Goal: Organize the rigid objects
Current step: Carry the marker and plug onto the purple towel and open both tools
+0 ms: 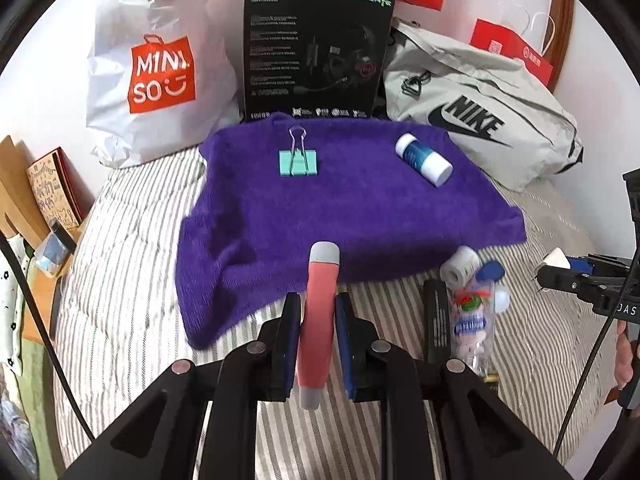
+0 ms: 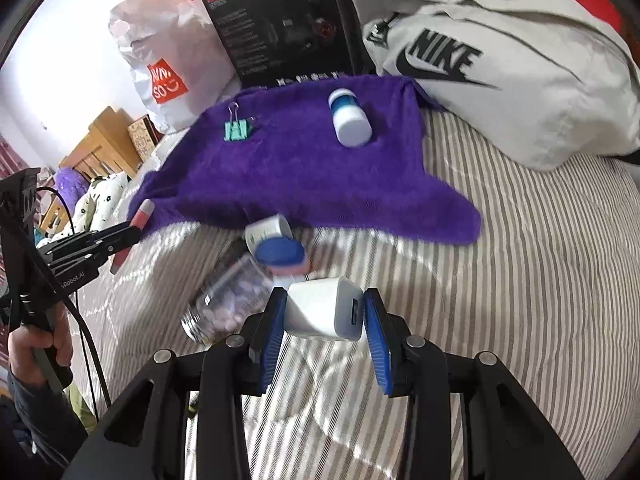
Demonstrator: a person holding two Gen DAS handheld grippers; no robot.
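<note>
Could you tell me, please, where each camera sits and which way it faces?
Left wrist: behind the left hand-held gripper, which holds a pink marker, facing the purple towel; the right hand-held gripper shows at the right edge.
Right wrist: behind the right hand-held gripper, clamped on a white charger, facing the same towel; the left hand shows.
Shared: towel, green binder clip, white-and-blue bottle, Nike bag.
</note>
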